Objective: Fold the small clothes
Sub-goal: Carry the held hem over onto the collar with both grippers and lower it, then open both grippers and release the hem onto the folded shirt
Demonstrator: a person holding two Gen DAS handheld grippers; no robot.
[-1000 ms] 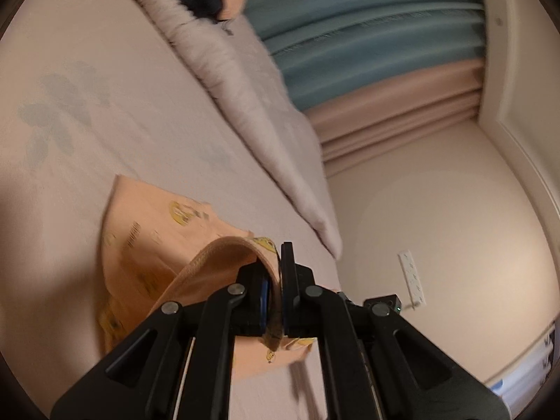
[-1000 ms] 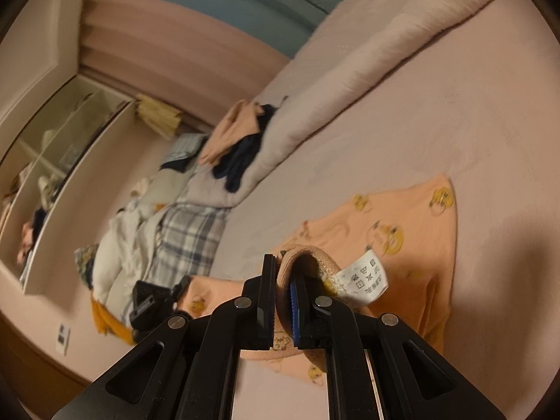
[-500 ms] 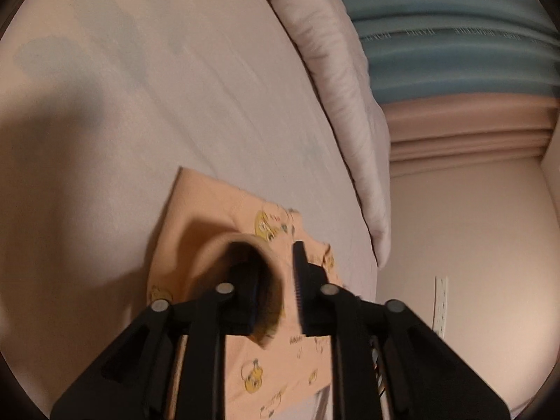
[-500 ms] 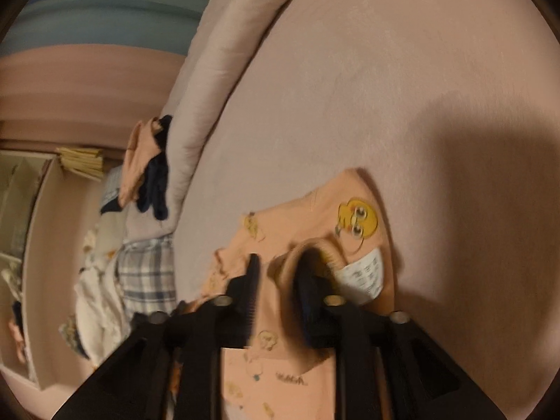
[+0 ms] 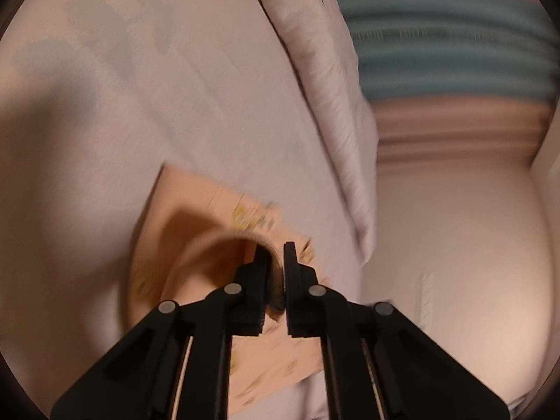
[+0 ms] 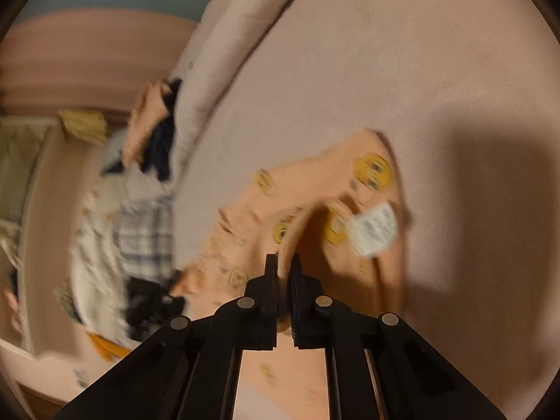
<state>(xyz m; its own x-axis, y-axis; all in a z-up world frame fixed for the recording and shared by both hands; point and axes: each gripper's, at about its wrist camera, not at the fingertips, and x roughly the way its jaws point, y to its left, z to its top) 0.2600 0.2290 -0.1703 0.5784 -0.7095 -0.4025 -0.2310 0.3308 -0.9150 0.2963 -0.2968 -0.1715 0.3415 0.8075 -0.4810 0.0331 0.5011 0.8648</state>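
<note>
A small orange garment (image 5: 196,203) with yellow cartoon prints lies on the pale pink bed sheet (image 5: 175,87). My left gripper (image 5: 276,259) is shut on a raised edge of the garment, which arches up from the bed into the jaws. In the right wrist view the same garment (image 6: 315,182) spreads below my right gripper (image 6: 284,266), which is shut on another raised edge. A white care label (image 6: 376,227) sticks out just right of that grip. Both views are blurred by motion.
A rolled pale duvet (image 5: 325,80) runs along the far side of the bed. Blue and pink curtains (image 5: 448,45) hang behind. A pile of clothes, orange, navy and plaid (image 6: 150,182), lies at the bed's left end. A wall outlet (image 5: 425,301) is at right.
Both grippers have swung over and tipped down toward the bed, carrying the pinched garment edges with them. The garment now lies flatter and more spread under the jaws.
</note>
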